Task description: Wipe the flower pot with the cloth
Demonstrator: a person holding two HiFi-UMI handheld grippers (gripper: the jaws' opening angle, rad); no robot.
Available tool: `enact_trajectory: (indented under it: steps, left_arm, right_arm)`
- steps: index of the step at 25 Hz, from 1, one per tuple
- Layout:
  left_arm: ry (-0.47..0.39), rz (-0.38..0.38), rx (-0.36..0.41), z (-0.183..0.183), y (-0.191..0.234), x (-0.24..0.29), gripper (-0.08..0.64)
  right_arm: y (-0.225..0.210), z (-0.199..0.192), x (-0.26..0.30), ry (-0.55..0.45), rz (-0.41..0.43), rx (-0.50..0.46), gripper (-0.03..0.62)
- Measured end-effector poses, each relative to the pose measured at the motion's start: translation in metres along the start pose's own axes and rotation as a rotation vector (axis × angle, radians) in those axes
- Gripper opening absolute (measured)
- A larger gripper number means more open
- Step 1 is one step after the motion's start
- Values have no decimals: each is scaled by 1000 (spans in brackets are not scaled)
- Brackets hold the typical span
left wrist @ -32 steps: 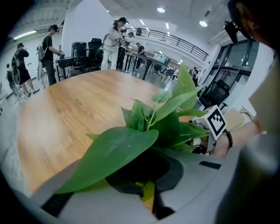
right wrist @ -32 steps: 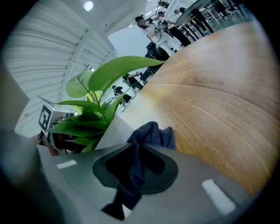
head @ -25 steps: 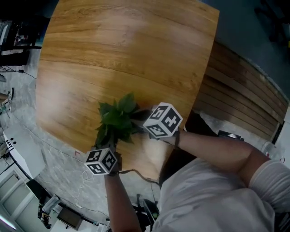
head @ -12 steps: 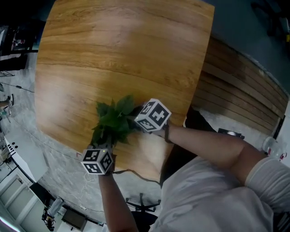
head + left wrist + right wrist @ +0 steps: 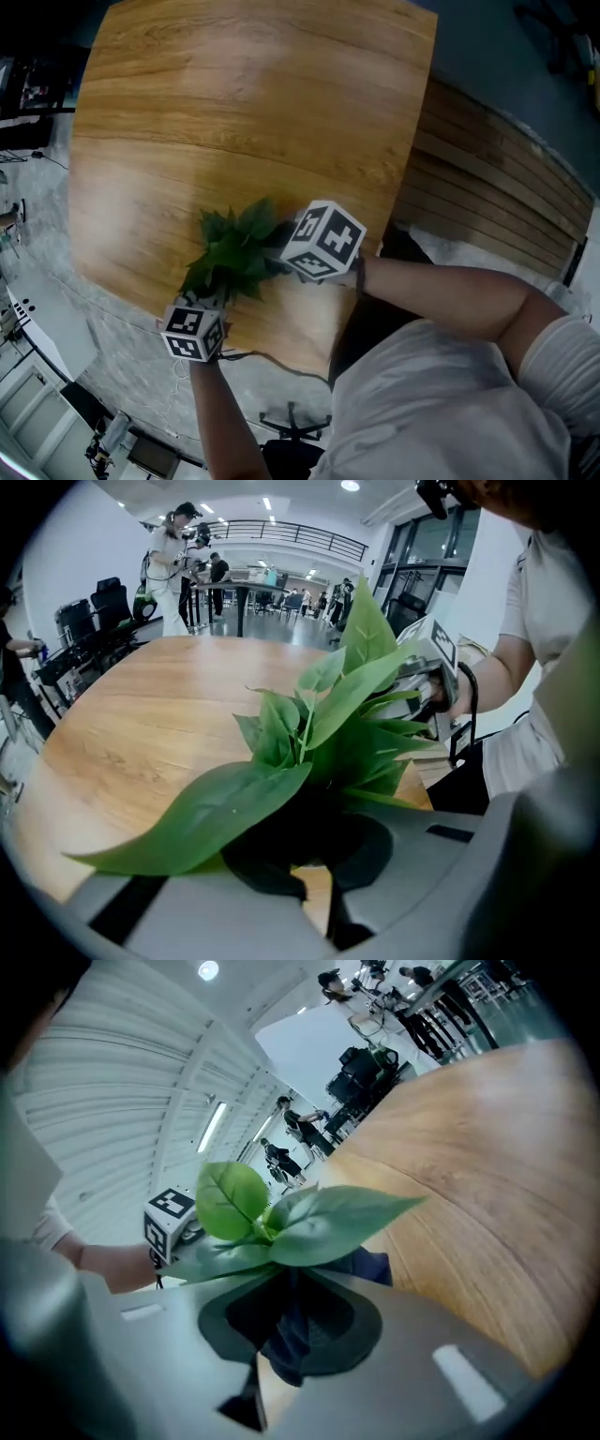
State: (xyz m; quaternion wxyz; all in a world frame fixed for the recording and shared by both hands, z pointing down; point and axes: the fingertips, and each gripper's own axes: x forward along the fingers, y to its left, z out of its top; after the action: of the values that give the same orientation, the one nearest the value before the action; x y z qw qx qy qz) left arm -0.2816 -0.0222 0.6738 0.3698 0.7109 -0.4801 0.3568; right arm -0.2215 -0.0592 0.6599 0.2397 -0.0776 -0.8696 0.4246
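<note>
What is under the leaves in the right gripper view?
A dark blue cloth clamped in the right tool. The flower pot is covered there by leaves and cloth.

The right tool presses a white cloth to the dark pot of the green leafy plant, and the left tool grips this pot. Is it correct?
Only the colour is wrong: the right gripper view shows a dark blue cloth, not white, in the right tool. The rest stands: it presses against the dark pot of the green leafy plant, which the left tool grips.
</note>
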Motion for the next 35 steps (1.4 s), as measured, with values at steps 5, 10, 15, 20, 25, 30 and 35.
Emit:
enact_trajectory:
  steps: [5, 10, 15, 20, 25, 30, 35]
  left_arm:
    - [17, -8, 33, 0, 0, 2, 6]
    - [23, 1, 12, -3, 0, 5, 6]
    - [31, 14, -11, -8, 0, 5, 6]
    - [28, 14, -23, -3, -3, 2, 6]
    - [27, 39, -45, -2, 6, 2, 6]
    - [22, 50, -107, -9, 9, 3, 6]
    - [16, 72, -171, -9, 8, -1, 6]
  right_arm:
    - [-39, -22, 32, 53, -59, 51, 44]
    - [-35, -25, 31, 50, -67, 67, 44]
    - [12, -9, 3, 34, -37, 31, 44]
    - [5, -18, 8, 68, -82, 10, 44]
    - [-43, -32, 43, 63, -145, 65, 44]
    - [-26, -30, 36, 38, -122, 74, 44]
    - [25, -17, 8, 19, -72, 53, 44]
